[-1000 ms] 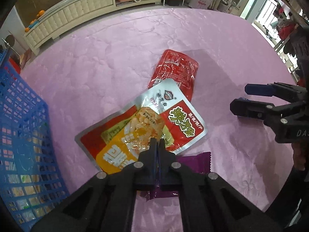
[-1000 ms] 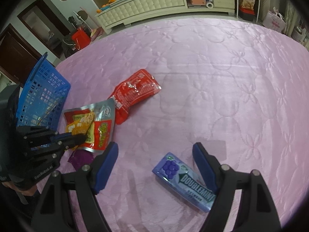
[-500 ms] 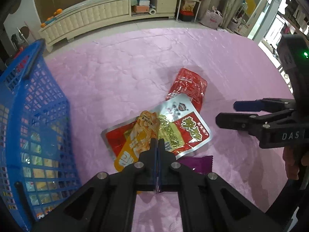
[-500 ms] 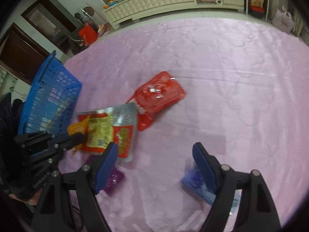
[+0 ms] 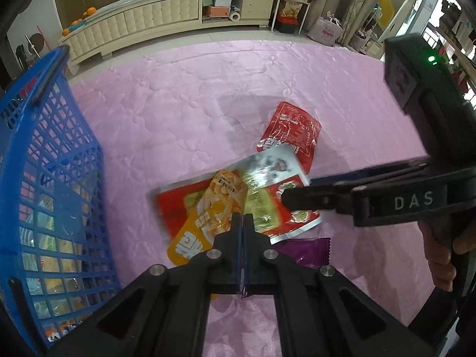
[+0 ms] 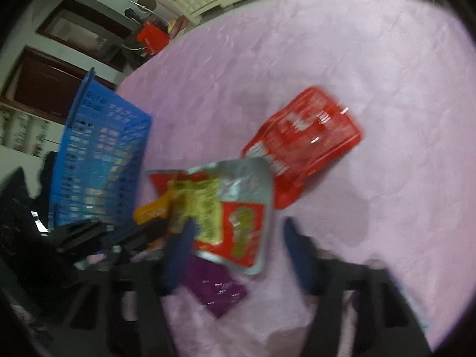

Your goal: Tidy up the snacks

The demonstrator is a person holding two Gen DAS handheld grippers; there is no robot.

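- Snacks lie in a loose cluster on the pink quilted cloth (image 5: 184,113) of the desk; nearest the left wrist camera, the left gripper (image 5: 243,223) has its fingers pressed fully together, and a thin edge of wrapper appears pinched between them, though which packet it belongs to I cannot tell
- just beyond those fingers, a purple packet (image 5: 303,253) lies flat on the cloth, partly under the silver and red pouch (image 5: 267,190); an orange packet (image 5: 208,223) overlaps that pouch on its left
- the right gripper (image 6: 238,238) reaches in from the right side of the left view, its fingers halfway apart and closing; the right view is blurred, with the lower edge of the silver and red pouch lying between them, no contact visible
- farther on, a red packet (image 5: 293,132) lies with one end tucked under the silver pouch
- to the left stands a blue basket (image 5: 44,154) with more packets inside it
- beyond the desk, a long cream cabinet (image 5: 154,26) runs along the wall
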